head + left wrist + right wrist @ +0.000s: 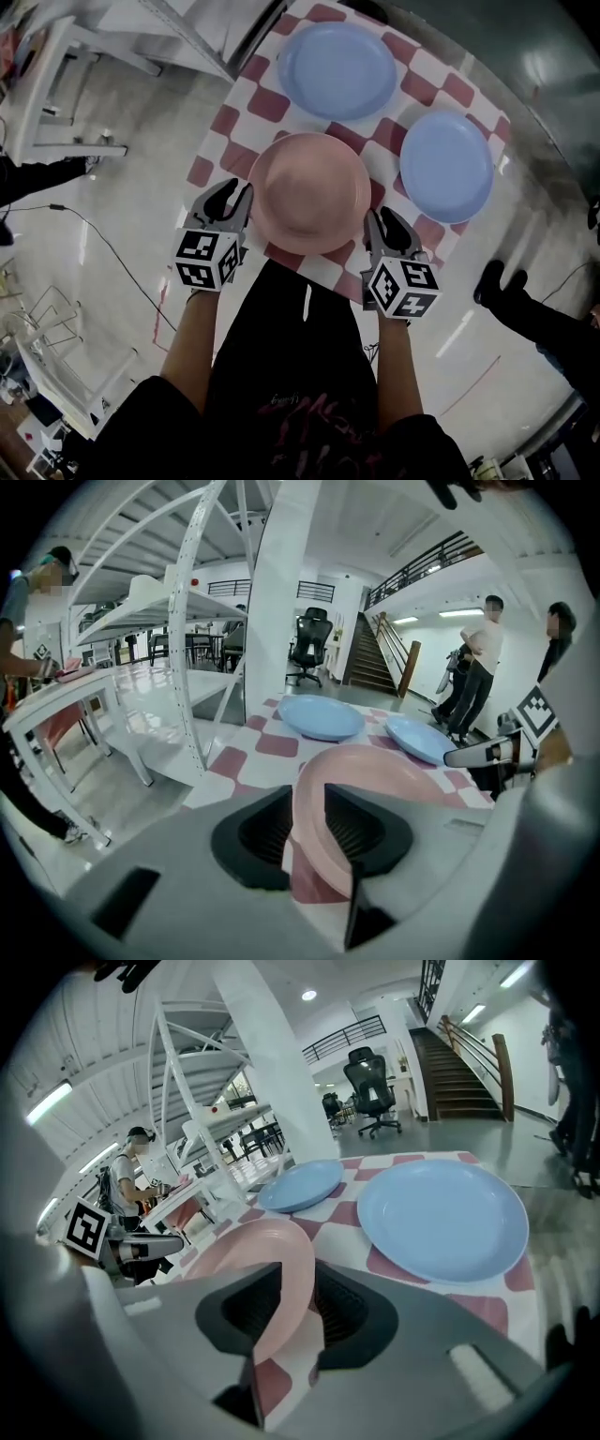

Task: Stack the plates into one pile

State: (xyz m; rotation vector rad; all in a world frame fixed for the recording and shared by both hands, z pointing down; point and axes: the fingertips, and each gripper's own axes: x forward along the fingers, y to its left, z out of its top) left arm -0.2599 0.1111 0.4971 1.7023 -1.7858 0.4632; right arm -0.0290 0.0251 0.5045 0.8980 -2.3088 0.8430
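A checked red-and-white cloth [267,105] is covering the table, which is standing on a pale glossy floor [122,216]. Three plates are lying right side up on the cloth, none touching another. The pink plate [309,192] is sitting by the cloth's near edge. One blue plate [337,70] is lying just beyond the pink plate, toward the far edge. The other blue plate [446,166] is lying to the right of the pink plate, slightly farther back, near the cloth's right edge.

Pink plate [309,192] in front, seemingly level, far blue plate [337,70], right blue plate [446,166], all apart, unstacked
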